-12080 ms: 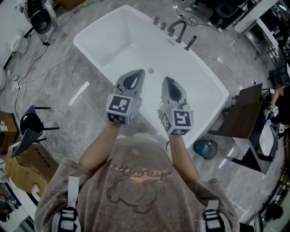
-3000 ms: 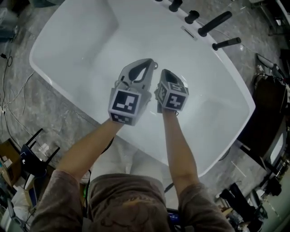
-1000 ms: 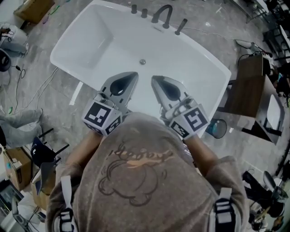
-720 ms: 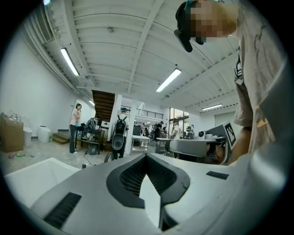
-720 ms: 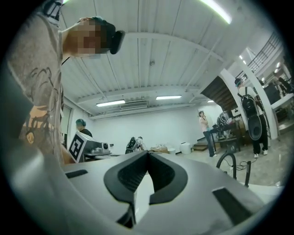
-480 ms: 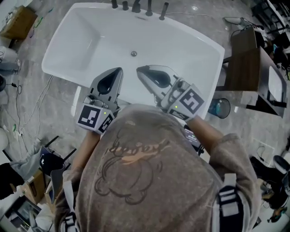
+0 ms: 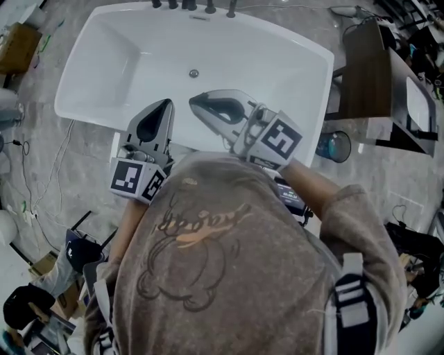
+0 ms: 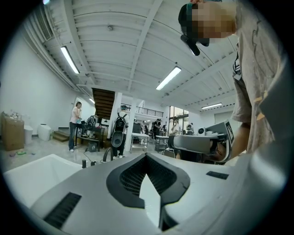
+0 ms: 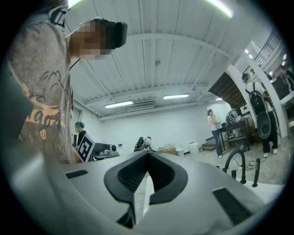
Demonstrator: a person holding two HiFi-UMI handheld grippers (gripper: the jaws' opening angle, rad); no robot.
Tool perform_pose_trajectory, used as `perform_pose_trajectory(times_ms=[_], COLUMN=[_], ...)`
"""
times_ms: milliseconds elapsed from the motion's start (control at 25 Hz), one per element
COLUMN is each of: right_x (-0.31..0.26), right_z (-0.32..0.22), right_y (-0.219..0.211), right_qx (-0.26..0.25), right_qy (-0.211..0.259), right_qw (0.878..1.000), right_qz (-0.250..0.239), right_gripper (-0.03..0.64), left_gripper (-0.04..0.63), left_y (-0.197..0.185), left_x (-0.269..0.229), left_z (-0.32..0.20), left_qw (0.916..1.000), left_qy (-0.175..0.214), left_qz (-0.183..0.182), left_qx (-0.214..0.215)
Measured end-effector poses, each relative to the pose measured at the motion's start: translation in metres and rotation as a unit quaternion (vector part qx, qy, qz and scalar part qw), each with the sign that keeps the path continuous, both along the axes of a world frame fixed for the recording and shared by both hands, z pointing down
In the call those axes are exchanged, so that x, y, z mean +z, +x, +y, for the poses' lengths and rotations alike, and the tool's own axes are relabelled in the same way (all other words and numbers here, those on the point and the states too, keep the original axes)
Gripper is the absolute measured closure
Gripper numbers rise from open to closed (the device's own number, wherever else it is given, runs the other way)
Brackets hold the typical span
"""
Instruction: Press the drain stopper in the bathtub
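Note:
The white bathtub (image 7: 291, 48) lies at the top of the head view, with the small round drain stopper (image 7: 193, 73) in its floor and dark faucet fittings (image 7: 191, 5) on its far rim. Both grippers are held high near the person's chest, above the tub's near rim and well clear of the stopper. My left gripper (image 7: 168, 103) is shut and holds nothing; its jaws meet at the tip (image 8: 146, 155). My right gripper (image 7: 193, 100) is also shut and holds nothing, angled left; its jaws close together (image 9: 148, 153). The tub rim (image 8: 27, 170) shows in the left gripper view.
A dark wooden side table (image 7: 364, 76) stands right of the tub with a round blue bin (image 7: 336, 147) in front of it. Cables (image 7: 41, 149) trail on the grey floor at left. The arched faucet (image 9: 236, 158) and people at benches (image 8: 74, 125) show in the gripper views.
The person has drawn back from the tub. Both grippers have lifted away from the tub and now sit near the chest; the tub has slid toward the top of the view.

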State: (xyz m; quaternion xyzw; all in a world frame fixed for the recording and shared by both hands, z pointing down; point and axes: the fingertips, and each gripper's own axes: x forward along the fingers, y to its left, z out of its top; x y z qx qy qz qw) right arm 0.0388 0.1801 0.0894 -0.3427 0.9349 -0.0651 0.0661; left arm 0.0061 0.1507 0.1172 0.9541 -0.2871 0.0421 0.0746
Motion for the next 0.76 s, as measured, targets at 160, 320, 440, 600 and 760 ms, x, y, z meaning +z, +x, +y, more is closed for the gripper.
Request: perform_pose_trajectory(times_ms=[160,320,440,600,760], right_x=[-0.0007,-0.0024,-0.0015,0.0029,0.0016], right_z=[0.0042,0.0035,0.0038,0.0078,0.0026], right_y=[-0.0031,-0.0035,-0.0017,-0.0049,-0.0051], right_qx=[0.0,0.003,0.003,0.002,0.002], right_qy=[0.002,-0.003,-0.005,-0.006,-0.002], right_qw=[1.0,1.0,1.0,1.0,1.0], right_qz=[0.003,0.004,0.006,0.011,0.013], right_gripper=[0.617,0.617,0.617,0.617,0.617], left_gripper=[0.594,0.594,0.594,0.594,0.594], left_y=[-0.0009,-0.0018,-0.0002,-0.0013,-0.0006], left_x=[0.0002,-0.0001,0.0008,0.0035,0.0022], left_z=[0.0042,0.0023,0.0017,0.0041,-0.0023], left_qw=[1.0,1.0,0.9999,0.9999,0.9999], left_qy=[-0.002,-0.007,-0.008,-0.008,-0.012], left_qz=[0.0,0.0,-0.001,-0.002,0.0], left_qx=[-0.001,-0.007,-0.009,-0.007,-0.009])
